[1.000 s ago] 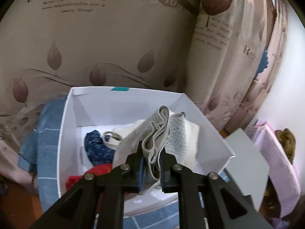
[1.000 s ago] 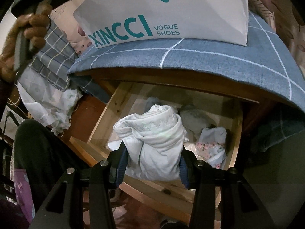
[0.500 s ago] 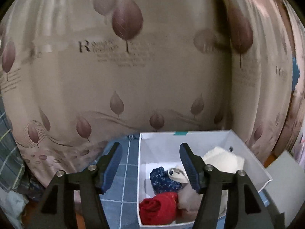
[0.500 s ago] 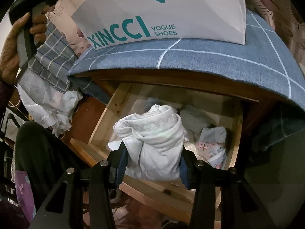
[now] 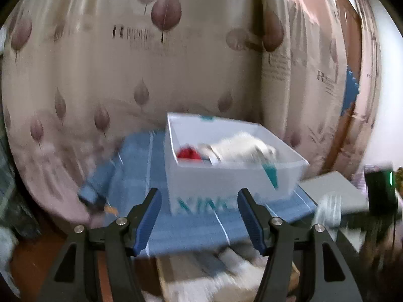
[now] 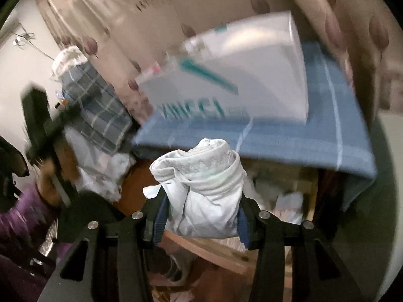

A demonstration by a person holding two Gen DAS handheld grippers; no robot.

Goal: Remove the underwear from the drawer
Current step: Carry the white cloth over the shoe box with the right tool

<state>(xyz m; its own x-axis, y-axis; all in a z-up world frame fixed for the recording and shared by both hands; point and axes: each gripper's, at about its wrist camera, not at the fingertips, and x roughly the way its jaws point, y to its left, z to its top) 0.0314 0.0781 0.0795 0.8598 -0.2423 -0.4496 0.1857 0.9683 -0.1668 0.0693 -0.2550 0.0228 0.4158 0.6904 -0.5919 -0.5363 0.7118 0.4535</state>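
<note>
1. Underwear (image 6: pixel 201 186): a pale, bunched garment with a scalloped trim, pinched between the blue-padded fingers (image 6: pixel 161 216) of the right gripper (image 6: pixel 201 216). It is held above the front edge of the wooden drawer (image 6: pixel 214 249).
2. Left gripper (image 5: pixel 199 216): fingers spread wide apart with nothing between them, pointing toward the white box (image 5: pixel 226 176).
3. White box: carries teal lettering on its front wall and stands on the blue checked cloth (image 5: pixel 191 229). It contains a red item (image 5: pixel 189 154) and a whitish garment (image 5: pixel 241 148); both are blurred.
4. Blue checked cloth: covers the surface directly above the open drawer, seen in the right wrist view (image 6: pixel 277 136).
5. Drawer interior: more pale fabric (image 6: pixel 287 201) lies inside, to the right of the held garment.
6. Leaf-patterned curtain (image 5: pixel 126 63): hangs behind the box.
</note>
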